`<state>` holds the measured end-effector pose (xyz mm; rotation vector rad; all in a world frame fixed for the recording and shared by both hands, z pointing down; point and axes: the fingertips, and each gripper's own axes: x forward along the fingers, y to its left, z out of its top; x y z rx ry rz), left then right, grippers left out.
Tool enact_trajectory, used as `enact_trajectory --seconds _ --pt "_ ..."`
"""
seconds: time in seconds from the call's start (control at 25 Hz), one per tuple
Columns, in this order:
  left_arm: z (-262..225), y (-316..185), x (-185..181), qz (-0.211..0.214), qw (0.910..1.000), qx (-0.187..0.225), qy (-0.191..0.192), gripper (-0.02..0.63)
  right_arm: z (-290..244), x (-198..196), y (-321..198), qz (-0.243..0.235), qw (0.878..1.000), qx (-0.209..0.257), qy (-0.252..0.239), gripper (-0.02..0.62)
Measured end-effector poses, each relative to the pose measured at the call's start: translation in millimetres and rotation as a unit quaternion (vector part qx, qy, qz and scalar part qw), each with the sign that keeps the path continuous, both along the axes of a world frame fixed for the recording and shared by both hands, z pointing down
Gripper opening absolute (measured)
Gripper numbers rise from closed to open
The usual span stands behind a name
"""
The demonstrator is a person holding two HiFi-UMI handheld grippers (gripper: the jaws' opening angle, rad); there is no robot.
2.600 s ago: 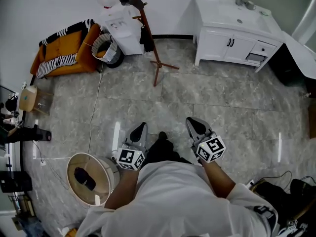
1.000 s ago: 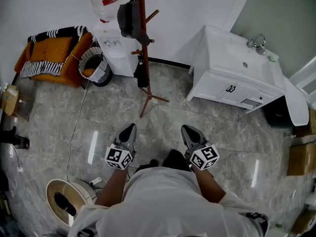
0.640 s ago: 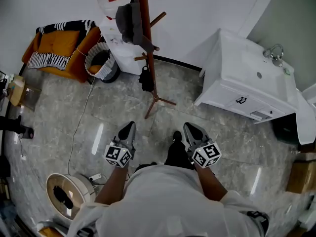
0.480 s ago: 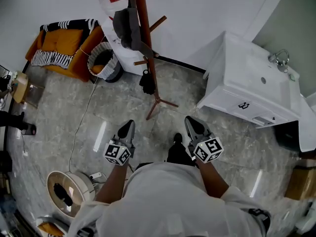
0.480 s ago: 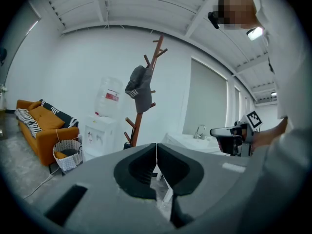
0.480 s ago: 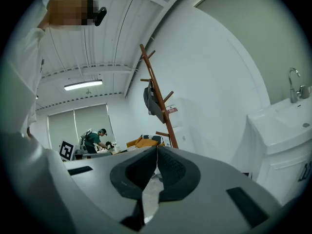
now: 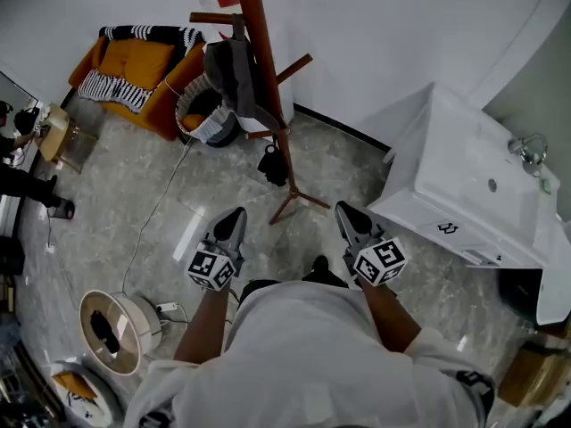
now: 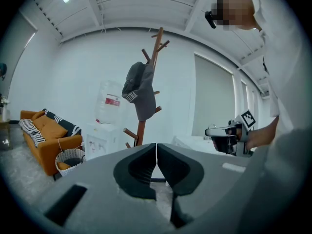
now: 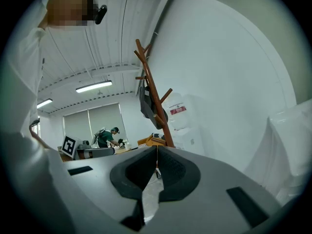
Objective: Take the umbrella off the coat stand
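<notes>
Both the left gripper (image 7: 232,217) and right gripper (image 7: 348,214) are clenched, jaws together on nothing, apart from the stand (image 7: 264,87).

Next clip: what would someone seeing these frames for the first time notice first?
The brown coat stand by the white wall stands out, straight ahead in the head view. A grey cap hangs on an upper peg and a small black umbrella hangs low down. Nearer the person, the left gripper and right gripper point towards it, both shut and empty. An orange sofa sits at upper left.
</notes>
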<state>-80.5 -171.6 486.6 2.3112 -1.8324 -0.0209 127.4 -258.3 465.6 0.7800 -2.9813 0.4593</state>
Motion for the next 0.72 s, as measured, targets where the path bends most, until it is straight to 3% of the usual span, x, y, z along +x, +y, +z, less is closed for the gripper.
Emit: enact_trajectory --seconds 0.32,0.48,0.72 --pt "21.0 -60.9 -5.4 -0.016 0.9986 -0.049 -0.008 0.020 2.4 -4.7 -53.2 -0.026 1.000 0.005 0.000 0.015" --pt "40.5 -91.2 -16.2 -0.001 0.9974 -0.071 -0.012 0.027 7.8 -4.6 -72.2 -0.009 1.000 -0.002 0.006 0.015" --pt "75.9 -134.5 -43.1 0.041 0.9943 -0.097 -0.017 0.109 12.4 -13.1 -89.2 0.039 0.999 -0.004 0.032 0.015"
